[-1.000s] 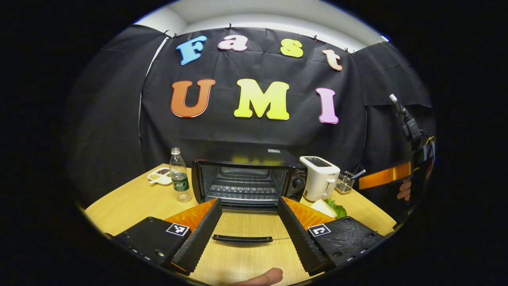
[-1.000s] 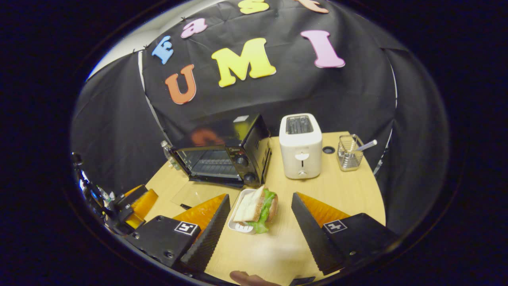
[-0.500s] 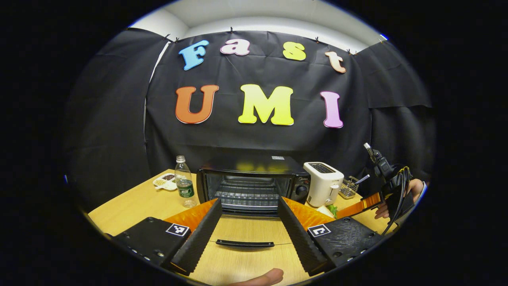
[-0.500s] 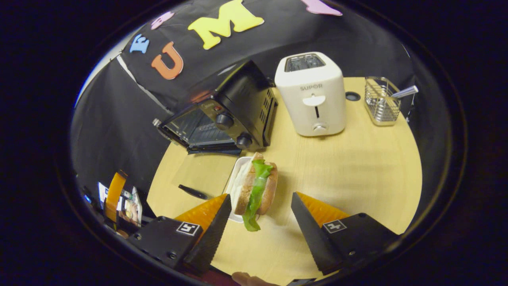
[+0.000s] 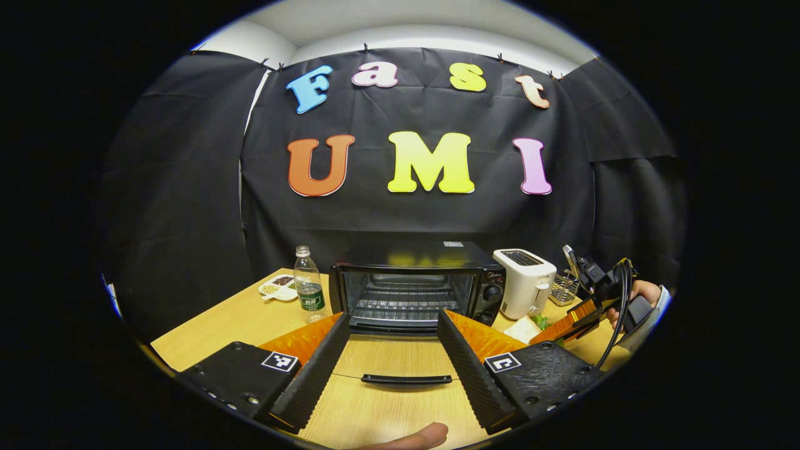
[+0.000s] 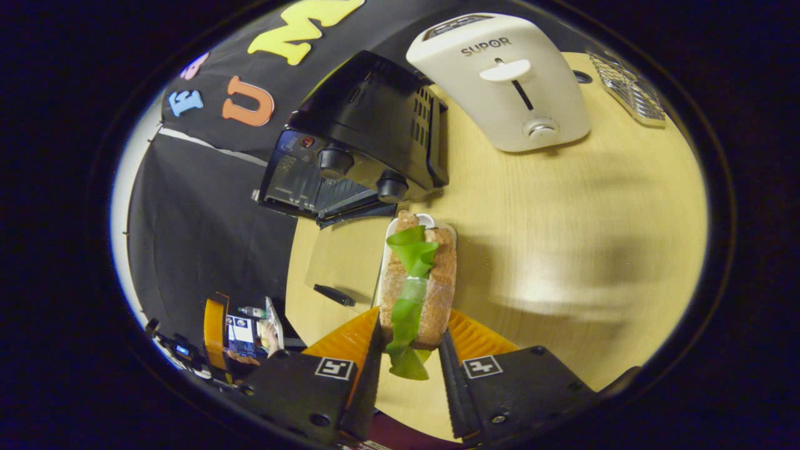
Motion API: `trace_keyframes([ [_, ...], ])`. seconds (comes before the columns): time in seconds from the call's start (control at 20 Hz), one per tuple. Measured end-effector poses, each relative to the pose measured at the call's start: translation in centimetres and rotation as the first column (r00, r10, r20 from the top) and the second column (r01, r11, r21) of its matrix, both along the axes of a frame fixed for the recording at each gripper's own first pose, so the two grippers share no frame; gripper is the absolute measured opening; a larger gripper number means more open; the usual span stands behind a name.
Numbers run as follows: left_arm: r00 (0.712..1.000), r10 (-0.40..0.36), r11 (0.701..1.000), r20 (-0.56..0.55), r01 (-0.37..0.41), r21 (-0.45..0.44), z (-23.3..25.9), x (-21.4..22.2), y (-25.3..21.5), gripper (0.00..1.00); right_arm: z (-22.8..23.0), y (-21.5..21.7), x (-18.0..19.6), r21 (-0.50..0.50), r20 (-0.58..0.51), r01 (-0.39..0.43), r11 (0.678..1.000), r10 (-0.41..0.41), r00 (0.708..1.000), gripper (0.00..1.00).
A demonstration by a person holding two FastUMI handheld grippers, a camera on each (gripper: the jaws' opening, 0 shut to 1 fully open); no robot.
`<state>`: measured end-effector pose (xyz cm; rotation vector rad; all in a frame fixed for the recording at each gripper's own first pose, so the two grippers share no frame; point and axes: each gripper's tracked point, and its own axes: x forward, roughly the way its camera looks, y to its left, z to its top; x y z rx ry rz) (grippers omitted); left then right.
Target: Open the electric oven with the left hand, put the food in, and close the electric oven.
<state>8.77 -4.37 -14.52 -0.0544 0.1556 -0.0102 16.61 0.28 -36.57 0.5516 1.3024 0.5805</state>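
The black electric oven [image 5: 409, 281] stands open at the back of the wooden table, and its glass door lies flat with the handle [image 5: 406, 379] toward me. My left gripper [image 5: 390, 319] hovers open above that door, holding nothing. In the right gripper view the oven [image 6: 362, 131] is at the upper left. A sandwich [image 6: 415, 281] with green lettuce sits on a small white plate [image 6: 431, 220] beside it. My right gripper [image 6: 409, 328] is shut on the sandwich, a finger pressed against each bread side. The left gripper view has that gripper [image 5: 578, 319] low over the sandwich [image 5: 525, 326].
A white toaster [image 6: 500, 81] and a wire basket [image 6: 628, 94] stand right of the oven. A water bottle [image 5: 307, 290] and a small white dish [image 5: 279, 289] sit to the oven's left. A thumb [image 5: 412, 434] lies at the bottom edge.
My right gripper came down over the sandwich and shut on it. The left gripper stayed open and drifted a little left of the open door.
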Motion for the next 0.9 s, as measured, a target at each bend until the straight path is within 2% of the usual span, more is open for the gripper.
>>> trace_keyframes([
  [0.05,1.0,0.0,1.0,0.005,0.0,-0.004,0.2,-0.3,0.2,0.93,0.3,-0.1,-0.3,-0.003,-0.003,0.005,1.0,-0.005,1.0,0.42],
  [0.2,1.0,0.003,1.0,0.024,-0.003,-0.013,0.8,-1.4,1.1,0.93,1.2,-0.4,-1.1,-0.013,0.006,0.026,1.0,-0.026,1.0,0.4],
  [0.25,1.0,0.003,1.0,0.022,-0.003,-0.011,0.8,-1.9,1.6,0.93,1.7,-0.4,-1.3,-0.013,0.02,0.041,0.999,-0.04,0.999,0.31],
  [0.3,1.0,0.004,1.0,0.024,-0.004,-0.01,0.7,-2.4,2.0,0.93,2.2,-0.4,-1.6,-0.013,0.033,0.057,0.998,-0.056,0.998,0.4],
  [0.5,0.999,0.003,1.0,0.041,-0.002,-0.019,1.0,-4.1,3.8,0.93,4.7,0.3,-3.5,0.012,0.068,0.139,0.99,-0.139,0.988,0.4],
  [0.65,0.998,-0.01,0.999,0.056,0.012,-0.033,1.1,-5.4,5.0,0.93,6.5,1.8,-4.9,0.056,0.115,0.21,0.976,-0.215,0.97,0.4],
  [0.8,0.996,-0.021,0.999,0.083,0.024,-0.033,1.8,-6.6,6.2,0.93,7.7,4.5,-5.8,0.128,0.157,0.27,0.954,-0.289,0.945,0.4],
  [0.9,0.994,-0.003,0.999,0.107,0.007,-0.034,2.3,-7.1,7.8,0.93,8.3,7.3,-5.9,0.206,0.17,0.306,0.93,-0.342,0.924,0.39],
])
